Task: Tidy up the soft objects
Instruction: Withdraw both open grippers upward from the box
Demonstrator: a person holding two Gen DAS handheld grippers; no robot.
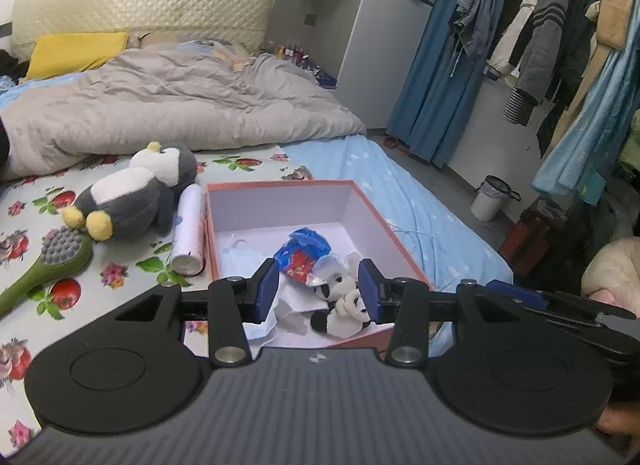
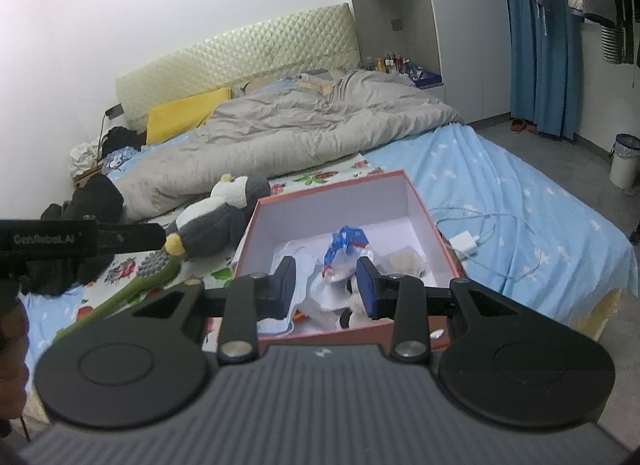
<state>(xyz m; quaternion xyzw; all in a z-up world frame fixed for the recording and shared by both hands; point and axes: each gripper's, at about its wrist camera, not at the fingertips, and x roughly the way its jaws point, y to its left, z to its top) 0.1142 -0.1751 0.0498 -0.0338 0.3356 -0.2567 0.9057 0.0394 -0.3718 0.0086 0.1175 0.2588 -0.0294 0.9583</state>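
A pink-rimmed box with a white inside stands open on the bed. In it lie a blue-and-red packet, two small panda plush toys and a pale blue mask. A grey-and-white penguin plush lies left of the box. My left gripper hovers over the box's near end, open, with nothing between its blue pads. My right gripper hangs beside it over the same end, also open and holding nothing.
A green massage brush and a white roll lie left of the box. A white charger with cable lies to its right. A grey duvet covers the far bed. A waste bin stands on the floor.
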